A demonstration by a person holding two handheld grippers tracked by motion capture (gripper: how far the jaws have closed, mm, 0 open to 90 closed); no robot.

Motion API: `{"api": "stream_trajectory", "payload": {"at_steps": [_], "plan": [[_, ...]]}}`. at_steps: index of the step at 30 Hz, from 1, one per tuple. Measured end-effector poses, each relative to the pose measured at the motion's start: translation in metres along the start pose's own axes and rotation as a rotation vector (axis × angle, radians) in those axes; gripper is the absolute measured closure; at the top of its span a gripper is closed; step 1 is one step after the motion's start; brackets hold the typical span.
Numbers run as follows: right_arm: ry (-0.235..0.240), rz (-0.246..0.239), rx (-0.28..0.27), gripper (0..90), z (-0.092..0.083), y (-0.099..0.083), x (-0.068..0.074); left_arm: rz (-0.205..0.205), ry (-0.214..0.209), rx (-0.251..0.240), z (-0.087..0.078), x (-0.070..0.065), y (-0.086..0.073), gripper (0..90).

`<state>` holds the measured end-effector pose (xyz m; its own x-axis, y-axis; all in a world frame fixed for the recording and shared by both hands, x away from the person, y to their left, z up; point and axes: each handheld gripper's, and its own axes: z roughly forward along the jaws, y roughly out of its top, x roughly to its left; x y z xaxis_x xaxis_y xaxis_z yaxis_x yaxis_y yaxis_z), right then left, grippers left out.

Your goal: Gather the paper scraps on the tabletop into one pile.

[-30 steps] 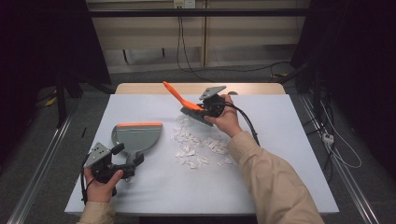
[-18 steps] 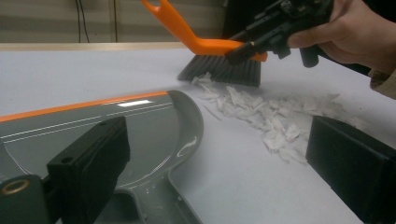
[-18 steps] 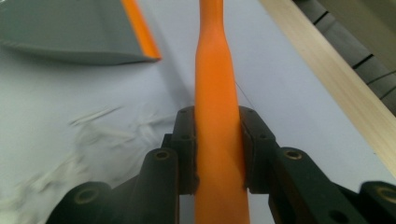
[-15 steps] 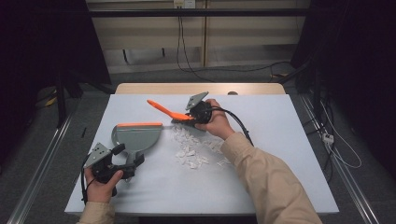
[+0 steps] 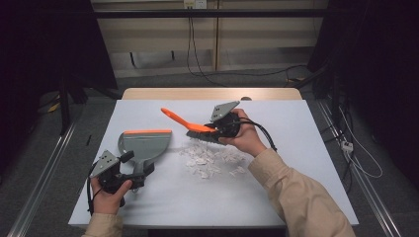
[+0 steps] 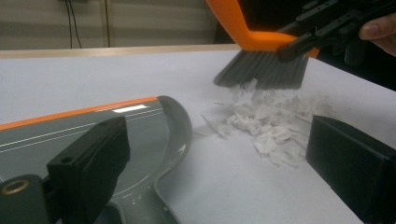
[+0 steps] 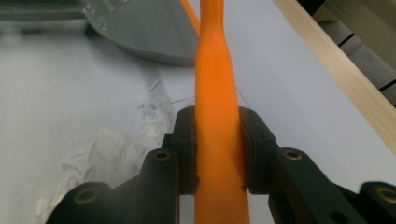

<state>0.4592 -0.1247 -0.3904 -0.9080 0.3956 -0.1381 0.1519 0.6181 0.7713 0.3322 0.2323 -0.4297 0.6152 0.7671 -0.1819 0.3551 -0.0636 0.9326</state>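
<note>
With the right gripper (image 5: 221, 129) clamped on the brush (image 5: 190, 126) above the paper scraps (image 5: 210, 159) at mid-table, sweep low toward the dustpan (image 5: 144, 146), near the table's left edge, before the left gripper's (image 5: 129, 169) spread jaws.

**Orange, grey, white and black**

The brush (image 5: 190, 126) has a bright orange handle and dark grey bristles. The dustpan (image 5: 144, 146) is plain grey with an orange strip along its front edge. The paper scraps (image 5: 210, 160) are white. The worktop (image 5: 306, 148) is pale bluish-white, with a light wood far edge. Both grippers' jaws are black. The sleeve (image 5: 296, 197) is tan.
</note>
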Motion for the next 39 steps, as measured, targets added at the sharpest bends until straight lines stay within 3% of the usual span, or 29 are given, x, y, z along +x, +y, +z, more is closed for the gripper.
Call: {"api": "stream_trajectory", "payload": {"at_steps": [7, 11, 13, 16, 19, 21, 22, 24, 27, 32, 35, 39], "plan": [[-0.052, 0.008, 0.02, 71.3, 0.024, -0.004, -0.006, -0.005, 0.002, 0.0, 0.0, 0.002, -0.001, 5.9], [-0.072, 0.001, 0.068, 71.3, 0.037, -0.008, -0.011, -0.003, -0.001, 0.008, 0.0, 0.003, -0.002, 5.9], [-0.039, 0.009, 0.063, 71.3, 0.041, -0.009, -0.009, -0.003, -0.003, 0.008, 0.0, 0.004, -0.002, 5.9], [-0.008, -0.019, 0.082, 71.2, 0.041, -0.007, -0.003, -0.004, -0.003, 0.008, 0.0, 0.004, -0.002, 5.9], [0.066, -0.026, 0.083, 71.2, 0.035, -0.007, 0.002, 0.005, -0.003, 0.013, 0.0, 0.004, -0.002, 5.9], [0.14, -0.01, 0.06, 71.3, 0.028, -0.006, 0.004, -0.002, -0.003, 0.006, 0.0, 0.003, -0.002, 5.9], [0.149, -0.008, 0.045, 71.3, 0.025, -0.005, 0.006, -0.006, -0.002, 0.001, 0.0, 0.003, -0.002, 5.9], [0.102, -0.008, 0.026, 71.3, 0.017, -0.003, 0.005, -0.002, 0.0, 0.006, 0.0, 0.003, -0.001, 5.9], [0.06, 0.029, -0.016, 71.3, 0.012, -0.004, -0.004, 0.001, -0.001, 0.007, 0.0, 0.002, -0.001, 5.9], [-0.009, 0.057, -0.032, 71.3, 0.018, -0.005, -0.007, -0.001, 0.0, 0.008, 0.0, 0.003, -0.001, 5.9], [-0.034, 0.061, -0.04, 71.3, 0.025, -0.002, -0.008, -0.002, -0.002, 0.009, 0.001, 0.003, -0.002, 5.9], [-0.038, 0.034, 0.0, 71.3, 0.038, -0.001, -0.004, -0.004, -0.006, 0.01, 0.001, 0.003, -0.002, 5.9]]}}
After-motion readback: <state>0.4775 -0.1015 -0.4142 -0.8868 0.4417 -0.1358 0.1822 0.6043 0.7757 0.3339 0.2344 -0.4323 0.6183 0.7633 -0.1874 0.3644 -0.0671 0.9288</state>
